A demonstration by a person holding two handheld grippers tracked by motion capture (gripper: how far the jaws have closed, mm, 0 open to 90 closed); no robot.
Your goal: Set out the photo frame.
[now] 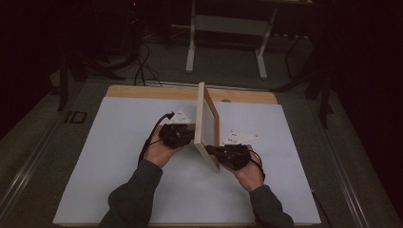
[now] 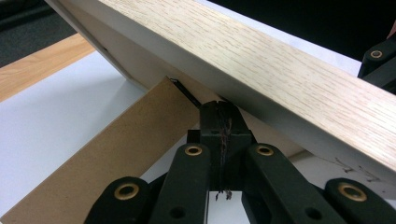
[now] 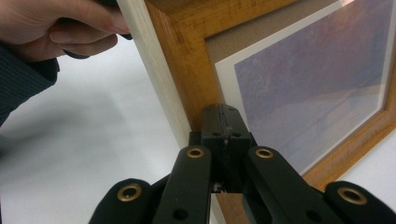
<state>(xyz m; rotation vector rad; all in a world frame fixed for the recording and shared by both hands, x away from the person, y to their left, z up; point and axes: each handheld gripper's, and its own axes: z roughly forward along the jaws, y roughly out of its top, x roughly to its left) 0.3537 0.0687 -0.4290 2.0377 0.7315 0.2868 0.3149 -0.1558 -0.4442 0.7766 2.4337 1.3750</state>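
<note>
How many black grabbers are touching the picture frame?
2. The left gripper is behind the frame, at its brown stand. The right gripper is at the frame's front edge.

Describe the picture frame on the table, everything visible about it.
The picture frame stands upright on edge on the white table cover. It looks like wood, pale on its outer edge, warmer brown on the front, around a bluish picture with a pale mat. A brown backing stand folds out behind. The left gripper and right gripper, jaws closed, meet it from either side.

Beyond the left tool (image 2: 219,116), the picture frame (image 2: 261,70) is cropped by both picture edges, its front face hidden from view.
</note>
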